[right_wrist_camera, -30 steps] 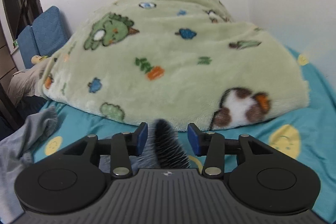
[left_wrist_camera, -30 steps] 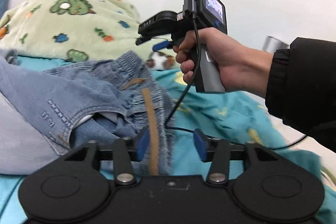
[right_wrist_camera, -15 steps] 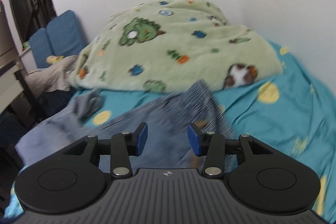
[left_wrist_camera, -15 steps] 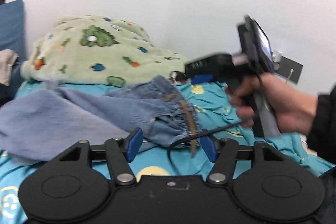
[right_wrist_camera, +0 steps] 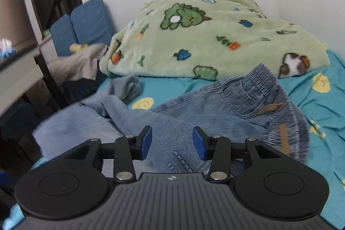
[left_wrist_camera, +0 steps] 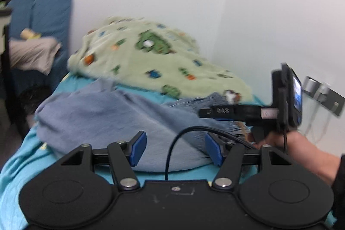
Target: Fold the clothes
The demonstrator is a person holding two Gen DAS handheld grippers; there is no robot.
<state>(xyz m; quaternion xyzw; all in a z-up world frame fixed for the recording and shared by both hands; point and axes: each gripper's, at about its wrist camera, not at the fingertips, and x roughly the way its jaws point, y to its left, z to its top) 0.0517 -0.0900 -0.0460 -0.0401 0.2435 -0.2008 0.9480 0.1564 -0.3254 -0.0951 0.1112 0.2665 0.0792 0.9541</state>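
A pair of light blue jeans (right_wrist_camera: 194, 113) lies crumpled on the teal bed sheet (right_wrist_camera: 323, 113), elastic waistband (right_wrist_camera: 263, 81) at the right, legs trailing left. In the left wrist view the jeans (left_wrist_camera: 120, 113) show as a blurred blue heap. My left gripper (left_wrist_camera: 174, 149) is open and empty, hovering above the near edge of the jeans. My right gripper (right_wrist_camera: 172, 142) is open and empty, just above the middle of the jeans. The right gripper body also shows in the left wrist view (left_wrist_camera: 280, 109), held over the waistband end.
A green cartoon-print blanket (right_wrist_camera: 211, 36) is piled at the bed's far end against the wall. Blue cushions (right_wrist_camera: 86, 27) and grey cloth (right_wrist_camera: 79, 61) sit at far left beside a desk edge (right_wrist_camera: 19, 70). A black cable (left_wrist_camera: 183, 139) loops past my left gripper.
Both grippers have pulled back and up from the jeans' waistband. The waistband that lay between each pair of fingers is now free on the bed. The left gripper's jaws stand wider apart.
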